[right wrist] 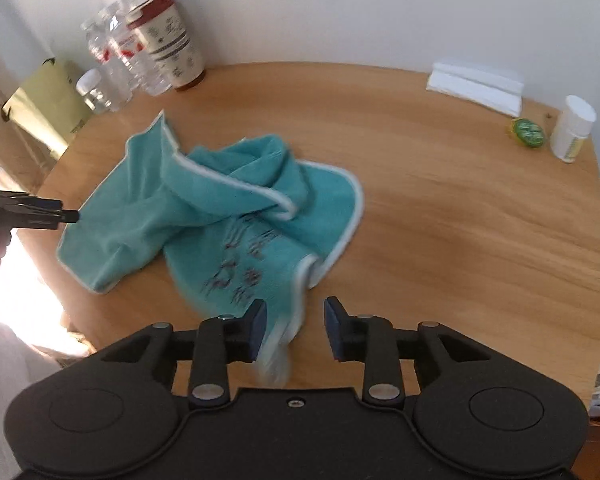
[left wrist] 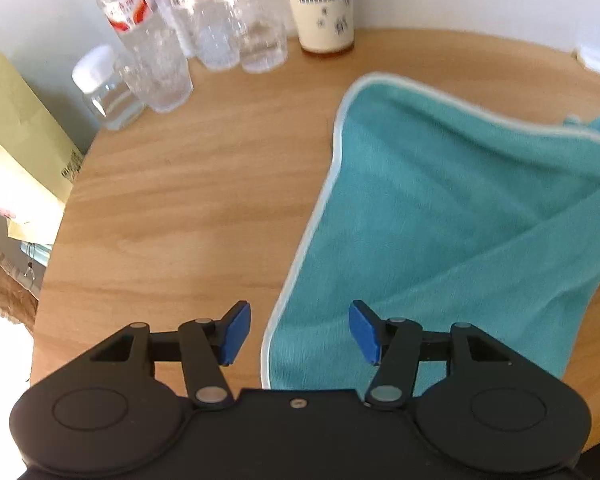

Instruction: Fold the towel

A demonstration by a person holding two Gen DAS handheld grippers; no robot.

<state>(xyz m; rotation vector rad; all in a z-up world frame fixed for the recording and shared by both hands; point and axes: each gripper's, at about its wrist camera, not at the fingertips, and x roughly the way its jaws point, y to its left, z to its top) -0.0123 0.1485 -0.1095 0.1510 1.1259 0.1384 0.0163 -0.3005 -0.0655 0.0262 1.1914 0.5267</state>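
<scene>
A teal towel (right wrist: 204, 216) with a white hem lies crumpled on the round wooden table (right wrist: 460, 220), with dark lettering on one fold. In the left wrist view the towel (left wrist: 440, 208) spreads flatter to the right. My left gripper (left wrist: 300, 332) is open, its blue pads straddling the towel's near left hem, above it. My right gripper (right wrist: 296, 328) is open too, with a blurred towel corner (right wrist: 280, 356) hanging between its fingers near the left pad. The left gripper (right wrist: 40, 214) also shows from the side at the towel's left edge.
Several clear water bottles (left wrist: 204, 20), a small jar (left wrist: 104, 88) and a patterned paper cup (left wrist: 324, 4) stand at the table's far left by the wall. A folded white cloth (right wrist: 476, 84), a green-lidded item (right wrist: 528, 132) and a white bottle (right wrist: 572, 128) sit at the far right. A yellow-green bag (left wrist: 16, 128) lies off the left rim.
</scene>
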